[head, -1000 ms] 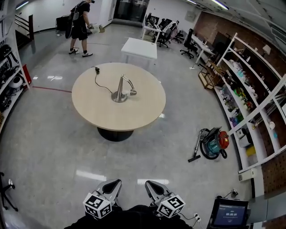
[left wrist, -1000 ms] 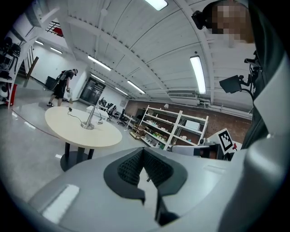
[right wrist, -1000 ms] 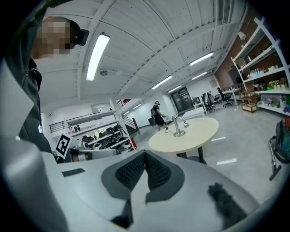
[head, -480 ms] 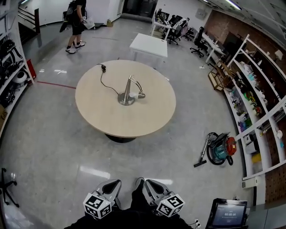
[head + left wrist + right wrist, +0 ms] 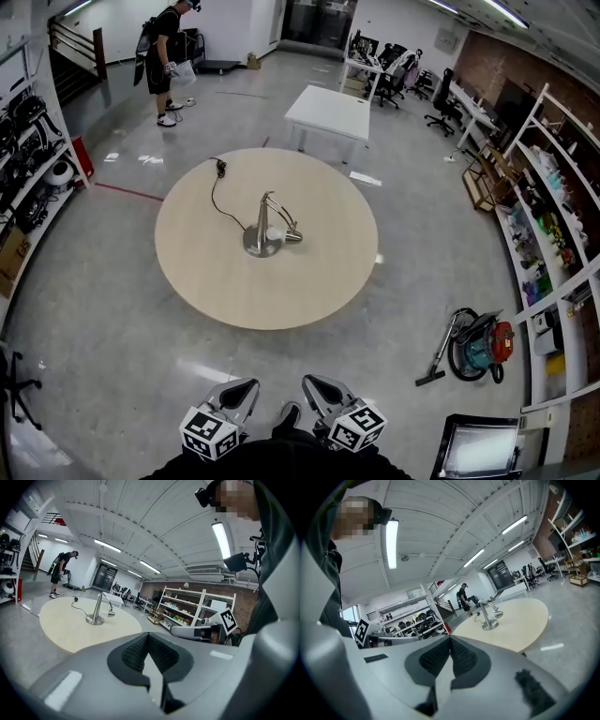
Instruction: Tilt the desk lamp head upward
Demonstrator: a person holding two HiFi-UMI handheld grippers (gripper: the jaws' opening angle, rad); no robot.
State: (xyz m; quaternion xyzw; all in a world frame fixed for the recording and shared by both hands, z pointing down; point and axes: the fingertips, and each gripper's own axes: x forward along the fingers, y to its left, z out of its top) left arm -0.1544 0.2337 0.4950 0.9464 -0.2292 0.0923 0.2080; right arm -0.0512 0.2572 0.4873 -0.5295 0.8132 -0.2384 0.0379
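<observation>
Currently | desk lamp: stem near upright | lamp head: angled down, rightward

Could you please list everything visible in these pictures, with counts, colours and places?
Round wooden table: one, beige, mid-floor.
Metal desk lamp: one, silver, at the table's centre.
Lamp cord: one, black, on the tabletop beyond the lamp.
Rectangular table: one, white, beyond the round table.
Vacuum cleaner: one, teal and red, on the floor at right.
Open shelving: one run, white, along the right wall.
Office chairs: several, dark, far back.
Other person: one, black clothes, far left.
Screen: one, dark frame, bottom right.
Left gripper: grey, shut, empty.
Right gripper: grey, shut, empty.
</observation>
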